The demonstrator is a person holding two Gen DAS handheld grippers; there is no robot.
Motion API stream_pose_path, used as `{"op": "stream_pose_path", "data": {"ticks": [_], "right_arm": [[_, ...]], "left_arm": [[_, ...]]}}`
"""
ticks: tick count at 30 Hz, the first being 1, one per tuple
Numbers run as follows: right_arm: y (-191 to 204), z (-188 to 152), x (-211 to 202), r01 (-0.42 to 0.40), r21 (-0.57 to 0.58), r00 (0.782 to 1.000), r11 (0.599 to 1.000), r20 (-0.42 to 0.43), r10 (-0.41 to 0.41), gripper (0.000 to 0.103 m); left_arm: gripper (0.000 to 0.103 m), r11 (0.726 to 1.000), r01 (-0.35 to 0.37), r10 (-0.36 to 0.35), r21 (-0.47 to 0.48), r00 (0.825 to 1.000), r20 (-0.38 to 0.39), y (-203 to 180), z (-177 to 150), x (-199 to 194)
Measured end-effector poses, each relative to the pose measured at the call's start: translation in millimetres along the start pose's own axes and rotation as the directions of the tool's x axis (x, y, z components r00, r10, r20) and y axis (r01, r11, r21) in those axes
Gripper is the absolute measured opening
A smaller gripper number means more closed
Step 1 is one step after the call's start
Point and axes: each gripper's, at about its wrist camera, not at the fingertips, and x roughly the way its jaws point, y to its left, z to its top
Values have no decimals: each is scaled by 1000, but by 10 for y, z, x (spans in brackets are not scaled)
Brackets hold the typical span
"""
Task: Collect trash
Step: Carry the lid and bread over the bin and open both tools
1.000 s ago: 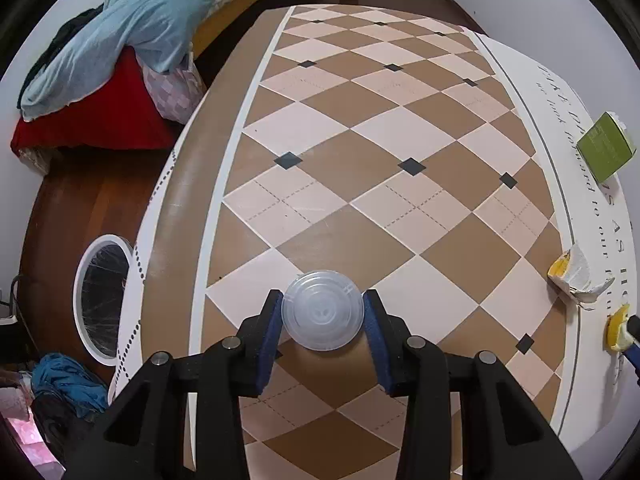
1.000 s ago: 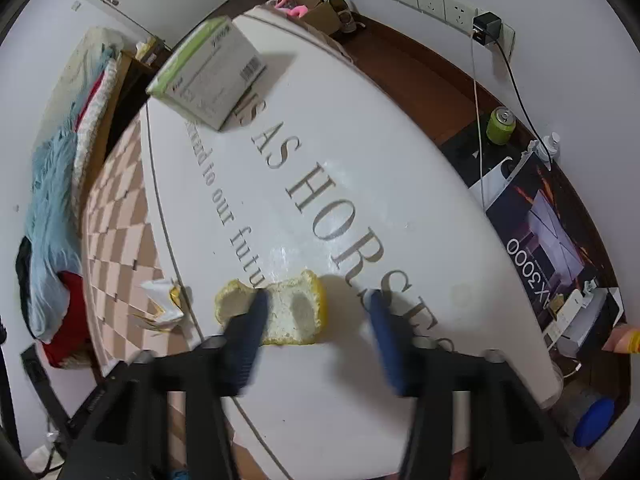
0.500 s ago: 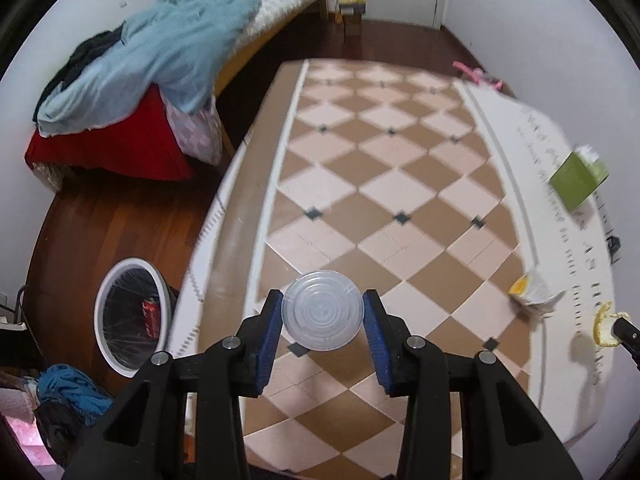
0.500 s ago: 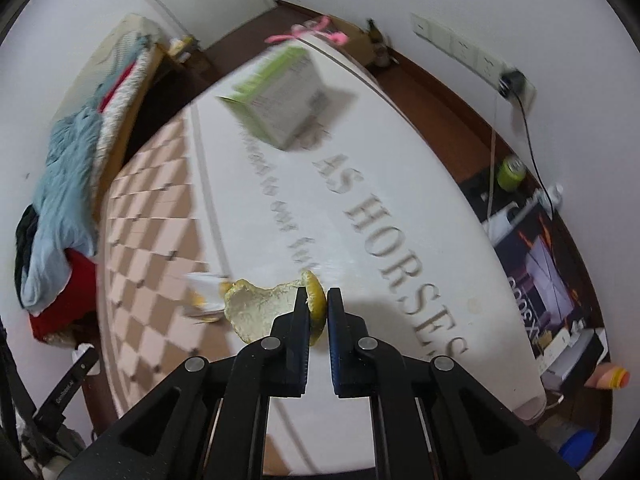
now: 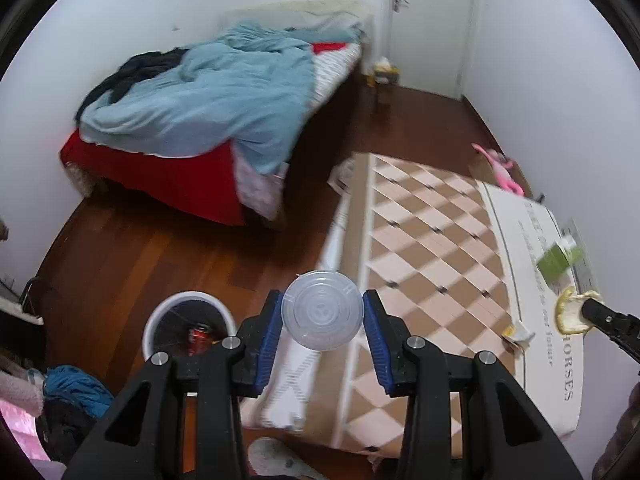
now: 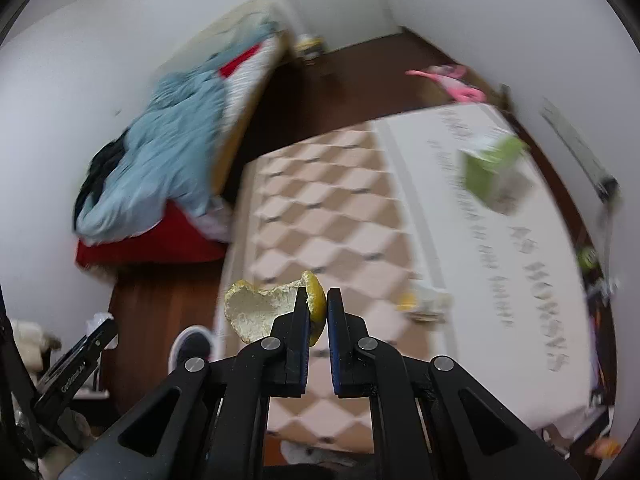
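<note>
1. The left gripper (image 5: 322, 322) has its pads clamped across the rim of a clear plastic lid (image 5: 322, 310), hanging past the table's (image 5: 432, 264) left edge near the white bin (image 5: 158, 322).
2. The lid looks light, slick and springy; an edge-to-edge hold suits it.
3. The right gripper (image 6: 318, 312), almost closed, pinches a citrus peel (image 6: 256, 308): soft, light, tearable.

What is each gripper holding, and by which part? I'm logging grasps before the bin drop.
The left gripper pinches a clear plastic lid across its rim. The right gripper clamps a yellow fruit peel by one end.
</note>
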Motion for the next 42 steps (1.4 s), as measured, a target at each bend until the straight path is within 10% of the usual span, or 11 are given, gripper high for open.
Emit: {"op": "stream_pose_path", "data": {"ticks": [16,32,35,36,39,42], "right_arm": [[2534,-875,1757,-190,-312,941,931,-328,82,8],[3358,-1571,3583,-181,-440,858,879,-508,-78,8],[3452,-1656,3753,-190,-479,850,857,-517,-101,11],[3474,-1671,3797,-192,-489,844,851,-524,-111,21],[3538,-1753,3854,-195,-525,844,828,-520,-130,78],[3586,-1865,3836,-182,-578,849,796,-500,-169,97]], "left_arm": [[36,965,-139,112,-224,985,-131,2012,-357,383],[37,872,-107,-98,-478,918,-384,3191,-811,1921],[65,870,-145,-70,-472,910,-409,3301,-849,1989],[87,865,-156,-62,-477,910,-410,3333,-870,1995],[92,866,-204,-11,-456,905,-425,3382,-955,1952],[97,881,-259,66,-395,896,-439,3378,-1019,1906]]}}
